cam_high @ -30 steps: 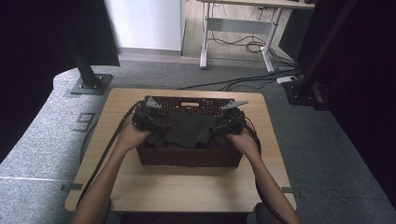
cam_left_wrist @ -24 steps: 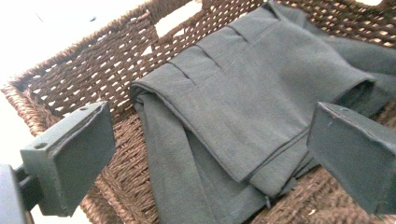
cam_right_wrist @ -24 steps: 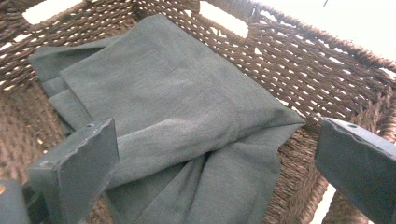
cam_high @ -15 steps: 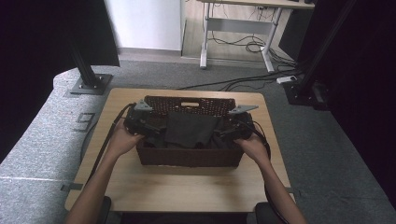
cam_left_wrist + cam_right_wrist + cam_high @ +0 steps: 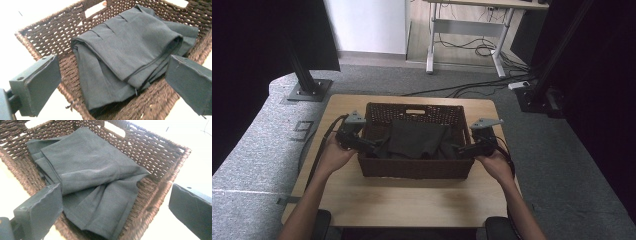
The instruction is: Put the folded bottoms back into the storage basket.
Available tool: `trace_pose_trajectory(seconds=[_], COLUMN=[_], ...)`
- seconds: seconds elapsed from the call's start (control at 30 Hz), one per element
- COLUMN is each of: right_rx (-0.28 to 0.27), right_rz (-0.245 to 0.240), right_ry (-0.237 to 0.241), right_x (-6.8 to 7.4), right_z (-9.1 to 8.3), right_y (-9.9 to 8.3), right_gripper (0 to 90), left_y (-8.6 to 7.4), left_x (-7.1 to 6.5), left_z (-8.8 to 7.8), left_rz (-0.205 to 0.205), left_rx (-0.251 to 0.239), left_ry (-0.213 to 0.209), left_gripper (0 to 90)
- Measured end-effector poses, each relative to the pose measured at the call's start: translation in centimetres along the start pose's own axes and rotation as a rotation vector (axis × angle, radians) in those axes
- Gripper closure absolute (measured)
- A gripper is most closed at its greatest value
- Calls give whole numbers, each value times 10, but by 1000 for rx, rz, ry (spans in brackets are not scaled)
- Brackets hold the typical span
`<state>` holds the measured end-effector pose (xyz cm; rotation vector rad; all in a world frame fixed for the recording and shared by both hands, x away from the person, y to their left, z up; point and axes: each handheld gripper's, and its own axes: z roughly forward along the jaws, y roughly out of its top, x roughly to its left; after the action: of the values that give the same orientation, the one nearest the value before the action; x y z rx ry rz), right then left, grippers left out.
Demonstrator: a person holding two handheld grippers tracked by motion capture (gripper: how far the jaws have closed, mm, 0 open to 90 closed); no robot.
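Observation:
A dark brown wicker basket (image 5: pixel 414 169) stands in the middle of the wooden table. A folded dark grey cloth (image 5: pixel 416 138) lies flat inside it. My left gripper (image 5: pixel 371 146) reaches over the basket's left end and my right gripper (image 5: pixel 460 148) over its right end. In the left gripper view the cloth (image 5: pixel 130 50) rests in the basket (image 5: pixel 47 37), and the left gripper (image 5: pixel 112 67) is open with nothing held. In the right gripper view the cloth (image 5: pixel 92 172) lies loose below the open right gripper (image 5: pixel 115 192), whose far jaw hangs outside the basket rim (image 5: pixel 160 187).
The light wooden table (image 5: pixel 412 205) has bare room in front of the basket. Black stand bases sit on the grey floor at back left (image 5: pixel 307 89) and back right (image 5: pixel 537 100). A white-legged desk (image 5: pixel 467 30) and floor cables lie beyond.
Both grippers have drawn apart from over the cloth toward the basket's left and right ends, and slightly toward me. The cloth stays lying in the basket.

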<state>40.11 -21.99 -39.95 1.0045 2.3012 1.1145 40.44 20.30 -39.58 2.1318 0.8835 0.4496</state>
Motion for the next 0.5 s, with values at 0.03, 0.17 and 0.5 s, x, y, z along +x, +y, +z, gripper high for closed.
trace_pose_trajectory(seconds=[0.03, 0.17, 0.5], right_rx=[-3, -9, -7], right_rz=[3, 8, 3], right_ry=[-1, -1, -22], right_x=[0, 0, 3], right_z=[-3, -10, -27], right_y=[-2, -13, -44], right_gripper=[0, 0, 0], left_y=[-2, -12, -41], left_x=[-1, -3, -10], left_z=[-1, -7, -18], left_rz=[2, 14, -9], left_rx=[0, 0, -27], left_ry=[2, 18, -8], left_gripper=[5, 8, 6])
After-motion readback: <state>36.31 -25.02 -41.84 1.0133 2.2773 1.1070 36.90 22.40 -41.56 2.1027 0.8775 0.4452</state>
